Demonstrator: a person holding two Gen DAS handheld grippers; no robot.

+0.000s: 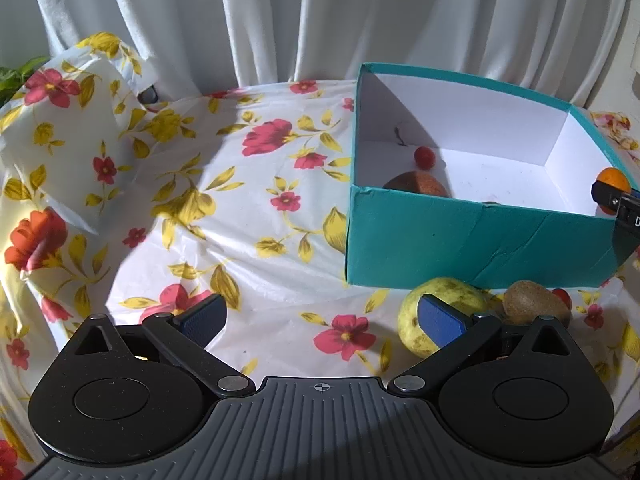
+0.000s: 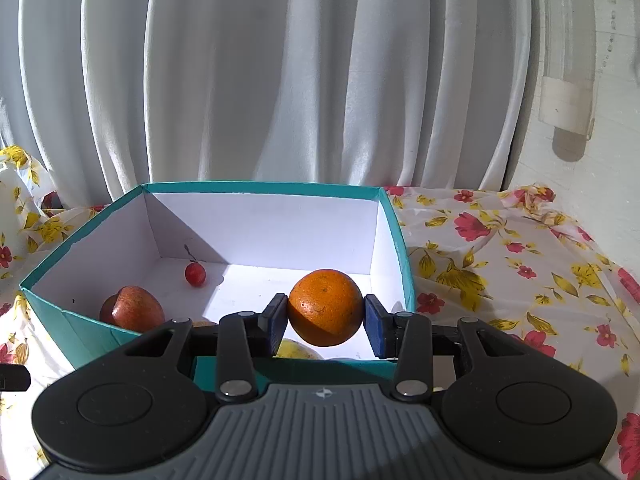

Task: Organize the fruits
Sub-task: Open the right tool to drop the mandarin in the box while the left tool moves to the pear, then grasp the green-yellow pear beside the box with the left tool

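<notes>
We saw the right gripper [image 2: 325, 316] pinching an orange [image 2: 325, 307] between its blue pads [image 2: 375, 330], one pad pressed on each side of the fruit. The orange hung over the near rim of the teal box [image 2: 394, 216], just inside the box's right wall. Ahead of those fingers the white box floor lay mostly open; a red apple [image 2: 132, 309] sat to their left against the near wall, and a cherry [image 2: 195, 274] sat farther ahead on the left. A yellowish fruit [image 2: 296, 349] showed just below the orange, partly hidden. The gripper pointed forward and somewhat down.

The left gripper [image 1: 320, 318] had its fingers spread wide with nothing between them, tilted steeply down over the flowered cloth [image 1: 248, 208]. A green pear [image 1: 440, 312] lay just behind its right fingertip [image 1: 440, 322], and a kiwi [image 1: 532, 304] lay beyond that, with a small red fruit [image 1: 562, 296] at its far side. The box's near wall stood ahead and to the right; bare cloth stretched ahead and to the left.
</notes>
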